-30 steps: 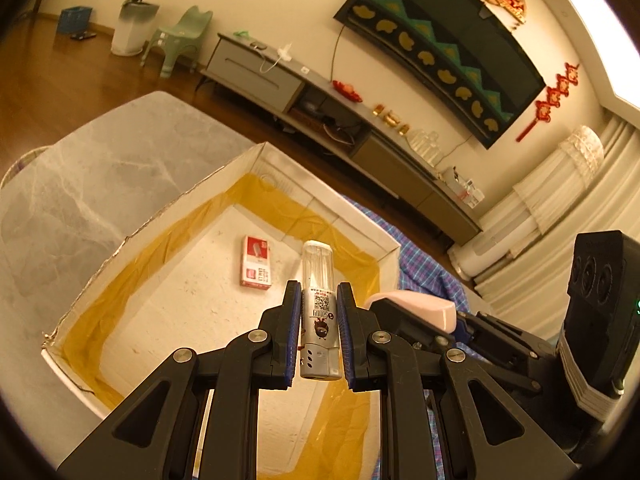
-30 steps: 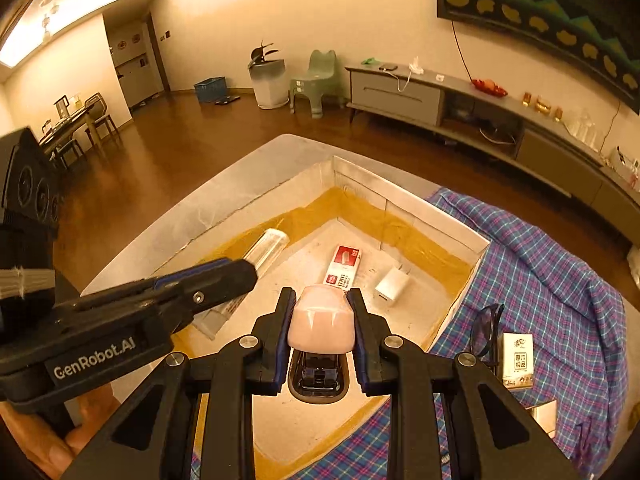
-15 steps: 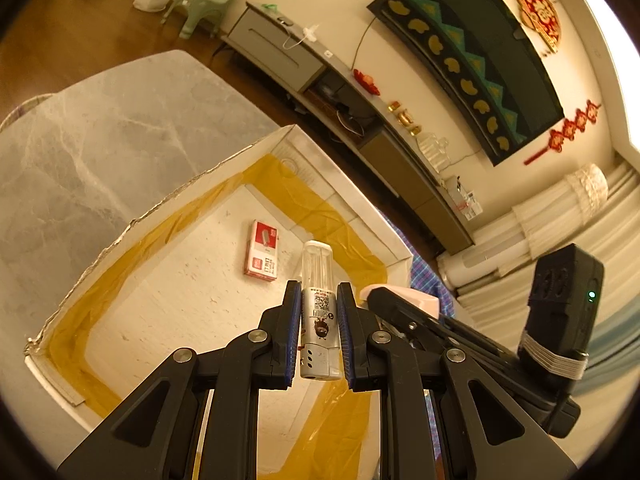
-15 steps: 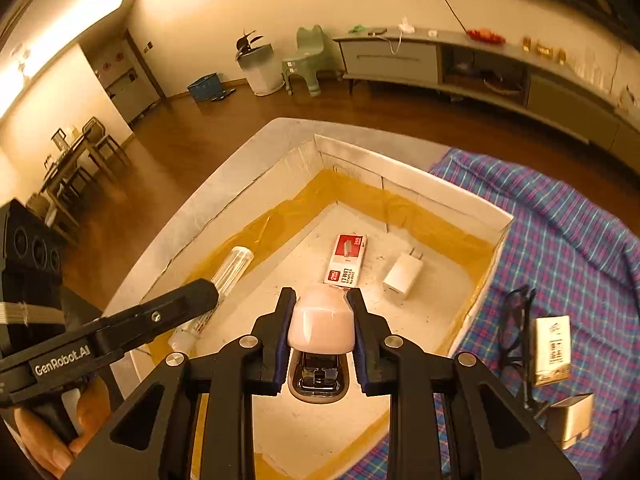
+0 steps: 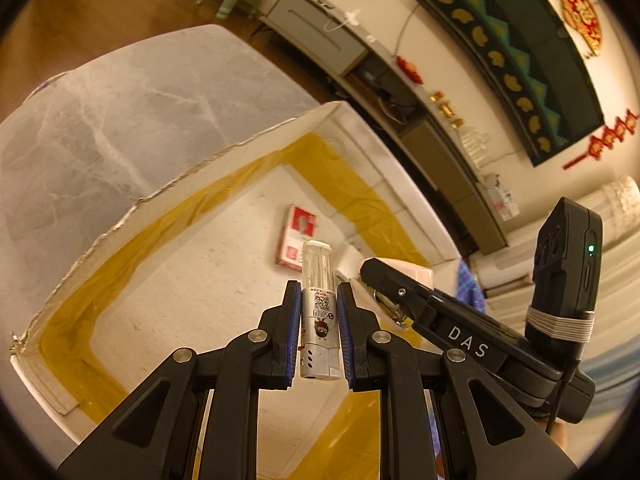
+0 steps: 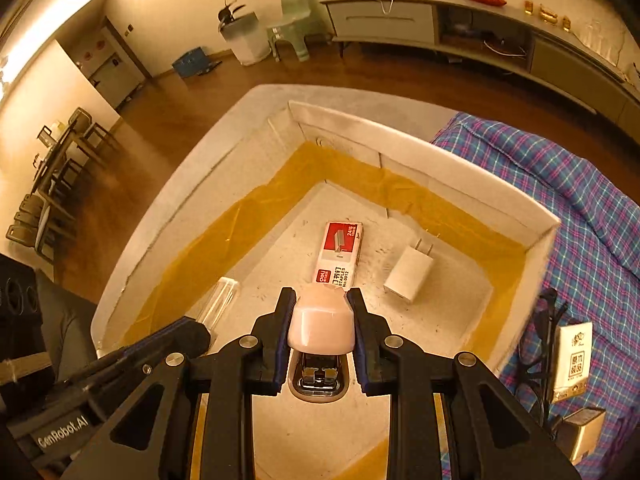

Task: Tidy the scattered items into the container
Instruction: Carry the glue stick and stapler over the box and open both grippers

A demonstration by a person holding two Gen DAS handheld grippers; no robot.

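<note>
The container [image 6: 420, 168], holding a staples box [image 6: 340, 254] and charger [image 6: 410, 274], is now seen closer than a second ago. The left gripper [image 5: 319, 336] is clamped on a clear tube [image 5: 318, 320], the right gripper [image 6: 321, 330] on a pink stapler [image 6: 321, 326]; both have been lowered inside, so release is judged imminent

The grey marble counter [image 5: 120, 120] is occupied by a white box [image 6: 440, 152] and a plaid cloth [image 6: 560, 184].
</note>
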